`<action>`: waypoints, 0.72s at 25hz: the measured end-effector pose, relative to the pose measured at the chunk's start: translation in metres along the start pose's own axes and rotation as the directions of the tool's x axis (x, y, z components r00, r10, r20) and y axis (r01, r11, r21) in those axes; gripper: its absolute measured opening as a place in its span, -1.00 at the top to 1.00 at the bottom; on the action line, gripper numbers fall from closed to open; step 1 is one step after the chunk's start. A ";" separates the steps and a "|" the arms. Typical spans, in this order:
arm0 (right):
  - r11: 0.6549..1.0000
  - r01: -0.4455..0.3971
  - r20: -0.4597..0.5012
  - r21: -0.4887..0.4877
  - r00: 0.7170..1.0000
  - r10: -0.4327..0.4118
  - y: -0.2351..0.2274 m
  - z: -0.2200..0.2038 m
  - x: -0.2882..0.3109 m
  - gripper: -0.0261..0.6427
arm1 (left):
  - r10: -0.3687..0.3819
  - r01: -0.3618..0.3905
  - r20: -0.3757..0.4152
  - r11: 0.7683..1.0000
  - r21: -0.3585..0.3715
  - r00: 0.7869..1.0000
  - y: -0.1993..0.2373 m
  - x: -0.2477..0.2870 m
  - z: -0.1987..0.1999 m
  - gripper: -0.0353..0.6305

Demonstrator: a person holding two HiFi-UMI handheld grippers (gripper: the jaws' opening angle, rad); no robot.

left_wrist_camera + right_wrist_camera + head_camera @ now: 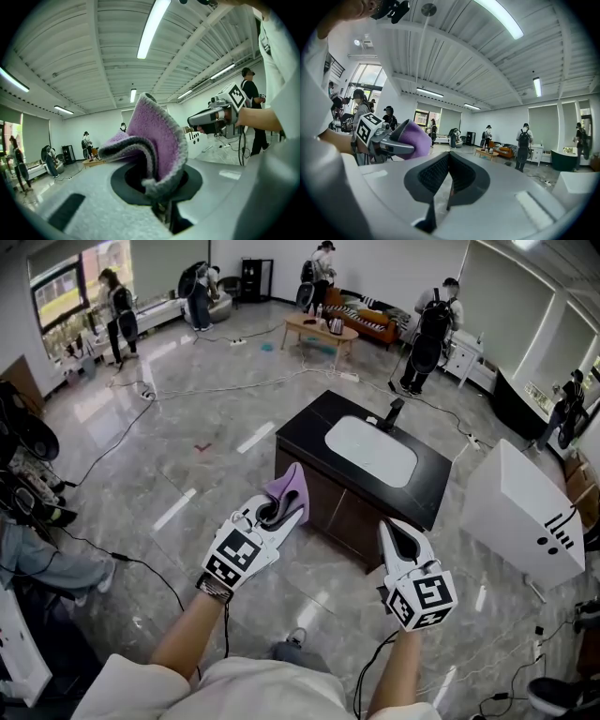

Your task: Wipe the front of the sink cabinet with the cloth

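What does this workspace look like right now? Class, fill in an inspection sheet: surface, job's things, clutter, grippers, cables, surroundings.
Surface: dark brown sink cabinet front, no marks seen.
Job's things: purple fleecy cloth, folded, held pointing up, not seen pressed against the cabinet front.
Clutter: nothing seen on the black cabinet top besides the white basin and black tap.
Grippers: left gripper shut on the cloth; right gripper shut, empty.
Cables: black cable trails over the glossy grey floor.
Surroundings: white box-shaped unit to the right; person with a backpack and others standing at the far end.
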State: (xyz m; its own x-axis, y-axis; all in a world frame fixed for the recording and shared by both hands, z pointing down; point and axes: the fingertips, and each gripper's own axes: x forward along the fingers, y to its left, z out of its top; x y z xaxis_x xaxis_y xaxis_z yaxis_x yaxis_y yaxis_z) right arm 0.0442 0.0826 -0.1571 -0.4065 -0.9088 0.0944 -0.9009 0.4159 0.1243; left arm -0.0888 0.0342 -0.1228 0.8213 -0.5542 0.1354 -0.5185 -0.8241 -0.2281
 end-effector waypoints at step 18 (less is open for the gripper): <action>0.998 -0.068 -0.001 0.007 0.998 0.068 -0.116 -0.017 0.075 0.90 | 0.041 -0.042 -0.015 0.998 -0.047 0.999 0.041 0.123 -0.001 0.76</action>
State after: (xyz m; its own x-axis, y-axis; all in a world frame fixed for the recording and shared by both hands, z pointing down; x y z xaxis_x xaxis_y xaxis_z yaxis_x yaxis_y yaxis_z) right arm 0.1208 -0.0336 -0.1480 -0.4666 -0.8784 0.1032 -0.8723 0.4763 0.1108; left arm -0.0094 -0.0677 -0.1147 0.7957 -0.5892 0.1402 -0.5628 -0.8049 -0.1882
